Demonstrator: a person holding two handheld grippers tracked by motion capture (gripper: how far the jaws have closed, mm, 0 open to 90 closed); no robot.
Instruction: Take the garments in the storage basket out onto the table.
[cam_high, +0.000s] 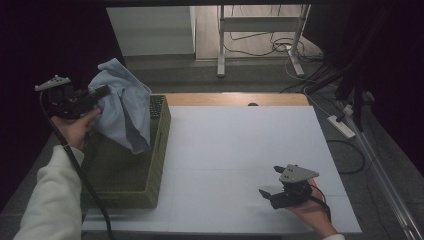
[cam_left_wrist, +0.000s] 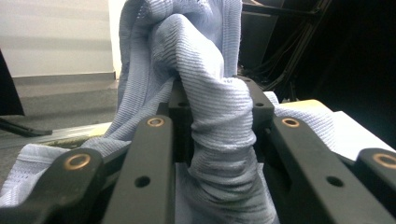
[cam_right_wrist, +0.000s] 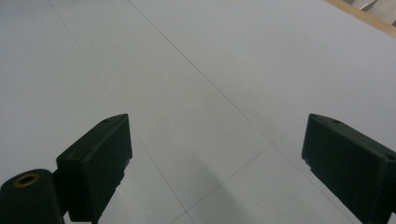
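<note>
Overhead, blue cloth hangs into the woven basket.

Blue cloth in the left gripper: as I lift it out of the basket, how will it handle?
Probably floppy: the blue cloth drapes in folds from the left gripper over the basket. Likely light. Its ribbed knit, bunched between the jaws, should resist slipping, though the trailing end may snag the rim.

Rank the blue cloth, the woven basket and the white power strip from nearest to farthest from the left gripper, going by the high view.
1. Blue cloth: clamped in the left gripper, hanging over the basket.
2. Woven basket: just below and beside it, at the table's left edge.
3. White power strip: on the floor, far right.
</note>
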